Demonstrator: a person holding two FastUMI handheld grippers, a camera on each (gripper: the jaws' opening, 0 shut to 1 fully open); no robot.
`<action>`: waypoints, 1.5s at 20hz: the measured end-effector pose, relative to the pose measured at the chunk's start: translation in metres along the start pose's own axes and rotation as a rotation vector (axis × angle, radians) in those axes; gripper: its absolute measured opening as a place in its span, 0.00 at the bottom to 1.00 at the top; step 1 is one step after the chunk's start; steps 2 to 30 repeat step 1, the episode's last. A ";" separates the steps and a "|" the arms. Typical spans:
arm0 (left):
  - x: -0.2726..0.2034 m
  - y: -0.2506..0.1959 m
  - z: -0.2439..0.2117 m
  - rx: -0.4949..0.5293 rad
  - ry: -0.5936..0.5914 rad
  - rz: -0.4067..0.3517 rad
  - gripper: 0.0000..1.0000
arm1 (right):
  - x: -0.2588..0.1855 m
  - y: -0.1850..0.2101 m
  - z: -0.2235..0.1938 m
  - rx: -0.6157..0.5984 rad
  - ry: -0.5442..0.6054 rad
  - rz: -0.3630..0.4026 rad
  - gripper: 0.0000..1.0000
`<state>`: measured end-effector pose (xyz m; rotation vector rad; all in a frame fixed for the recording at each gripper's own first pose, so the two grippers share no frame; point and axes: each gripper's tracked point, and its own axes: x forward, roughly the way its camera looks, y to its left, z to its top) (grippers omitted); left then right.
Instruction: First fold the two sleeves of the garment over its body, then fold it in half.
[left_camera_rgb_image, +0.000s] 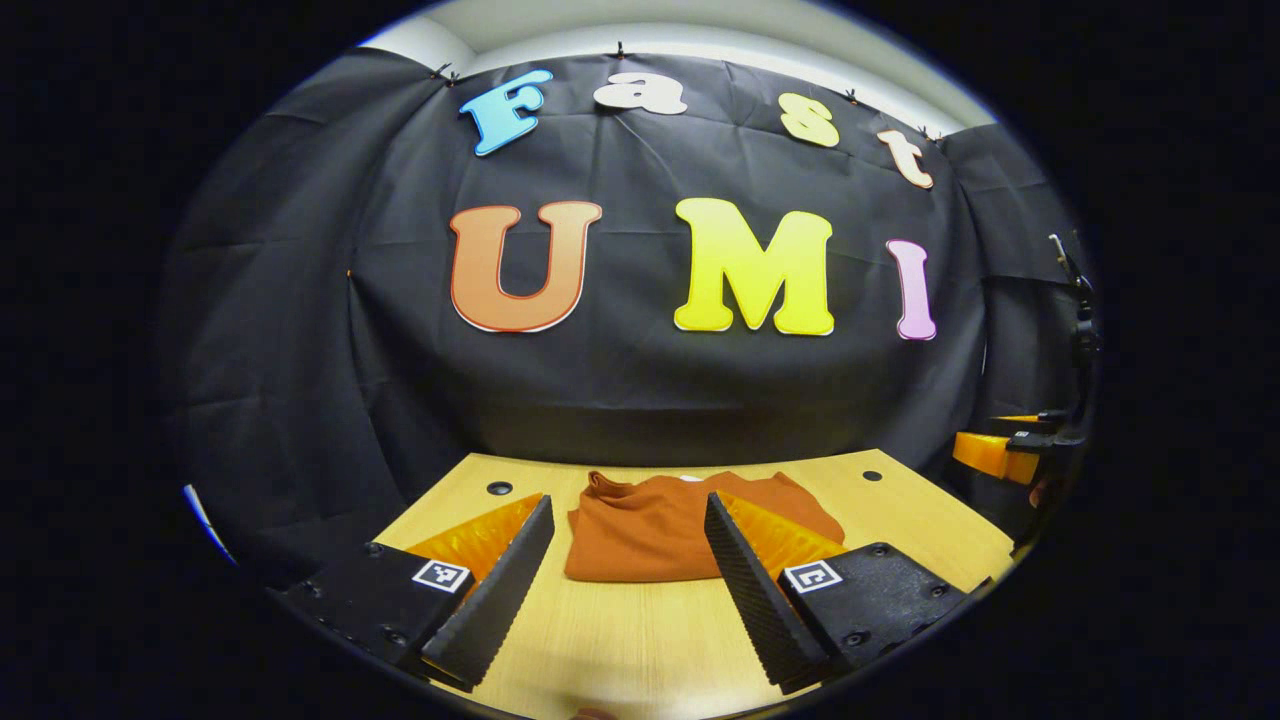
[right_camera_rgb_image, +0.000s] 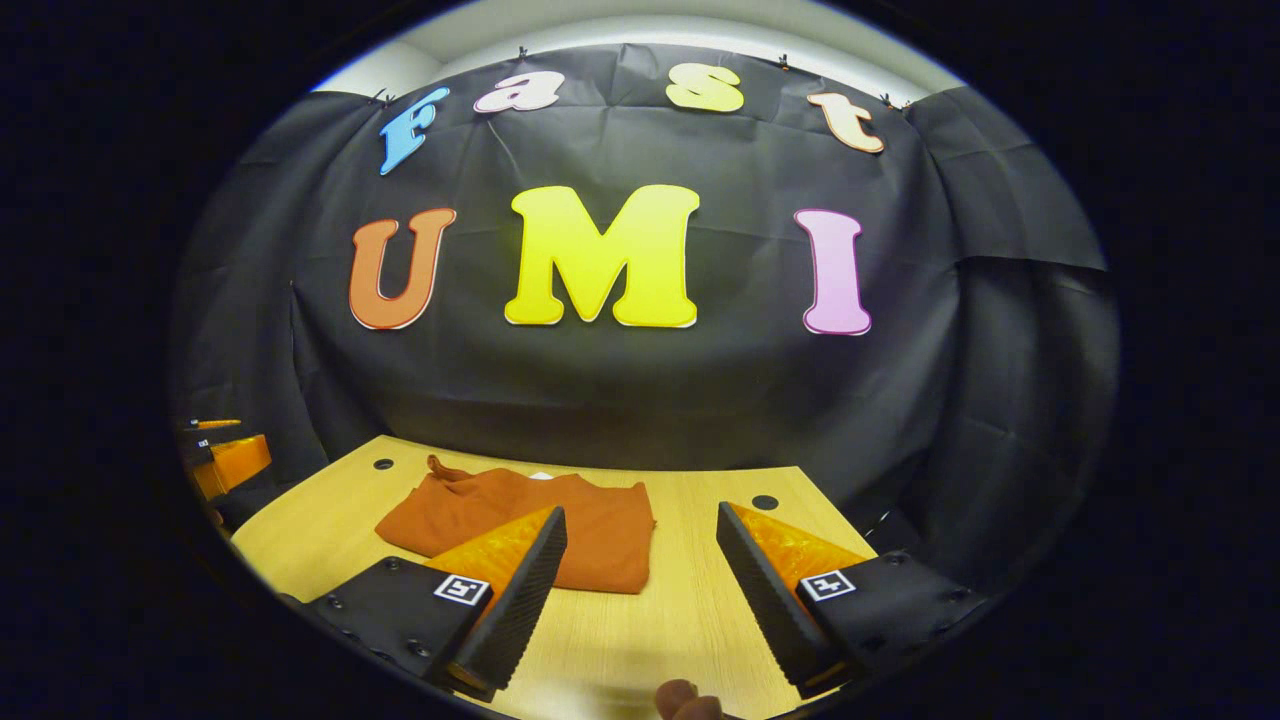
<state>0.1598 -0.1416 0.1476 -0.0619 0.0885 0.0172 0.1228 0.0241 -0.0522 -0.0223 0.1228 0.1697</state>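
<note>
A folded rust-orange garment (left_camera_rgb_image: 650, 525) is laid flat on the wooden table (left_camera_rgb_image: 640, 630). The left gripper (left_camera_rgb_image: 628, 510) and the right gripper (right_camera_rgb_image: 640, 520) are held above the table, near the garment, both spread wide with nothing gripped.

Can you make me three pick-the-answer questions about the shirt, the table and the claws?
1. Where does the rust-orange folded cloth garment lie?
A. on the light wooden table
B. on the floor
C. in a basket

2. What colour is it?
A. blue
B. rust-orange
C. white

3. How is the left claw?
A. shut on the garment
B. open, above the table
C. shut and empty

Answers: 1 A, it rests flat on the tabletop; 2 B, both views show that colour; 3 B, its fingers stand wide apart with nothing between them.
</note>
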 end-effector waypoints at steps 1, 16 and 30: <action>-0.001 -0.001 0.002 -0.001 -0.007 0.000 0.98 | 0.002 0.004 0.000 -0.002 0.002 0.014 0.96; -0.001 -0.001 0.002 -0.001 -0.007 0.000 0.98 | 0.002 0.004 0.000 -0.002 0.002 0.014 0.96; -0.001 -0.001 0.002 -0.001 -0.007 0.000 0.98 | 0.002 0.004 0.000 -0.002 0.002 0.014 0.96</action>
